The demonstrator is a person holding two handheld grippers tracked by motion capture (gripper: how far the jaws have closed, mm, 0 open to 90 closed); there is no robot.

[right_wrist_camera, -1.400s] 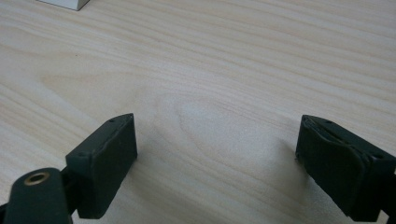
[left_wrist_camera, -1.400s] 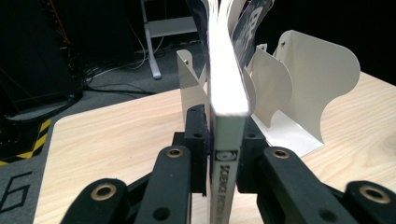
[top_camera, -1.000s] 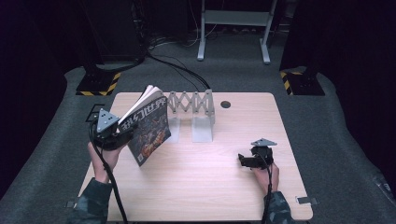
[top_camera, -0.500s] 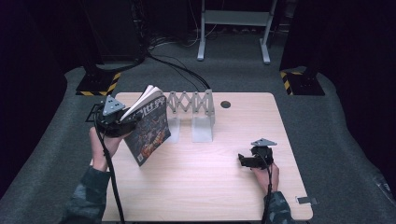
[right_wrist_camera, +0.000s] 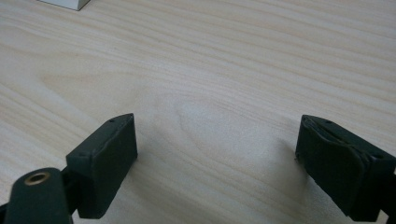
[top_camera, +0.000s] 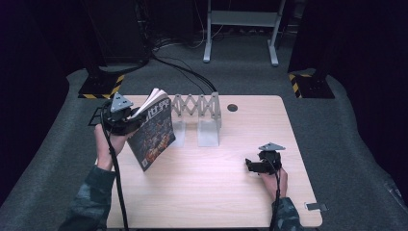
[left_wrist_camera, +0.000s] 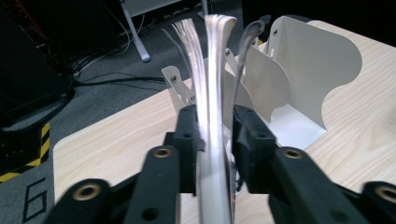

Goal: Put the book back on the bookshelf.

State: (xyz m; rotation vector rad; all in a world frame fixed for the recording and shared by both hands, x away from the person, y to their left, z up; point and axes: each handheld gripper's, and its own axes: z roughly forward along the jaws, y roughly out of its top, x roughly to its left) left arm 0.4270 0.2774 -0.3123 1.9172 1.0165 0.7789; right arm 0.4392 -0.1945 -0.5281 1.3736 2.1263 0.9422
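Observation:
A paperback book (top_camera: 155,134) with a dark illustrated cover stands tilted above the table's left side, its pages fanning out at the top. My left gripper (top_camera: 133,123) is shut on it. In the left gripper view its jaws have just been closing, and both pads now press on the book's pages (left_wrist_camera: 212,70) around my left gripper (left_wrist_camera: 215,135). My right gripper (top_camera: 250,165) rests on the table at the right, with a hand around it. My right gripper (right_wrist_camera: 215,158) stands open over bare wood, nothing between its fingers.
A white expanding book rack (top_camera: 199,115) stands at the table's back middle, just right of the book; its curved dividers (left_wrist_camera: 303,70) rise behind the pages. The wooden table (top_camera: 216,197) has a round cable hole (top_camera: 232,107). Cables lie on the floor behind.
My left gripper has risen a little with the book in it. The right gripper has stayed where it was.

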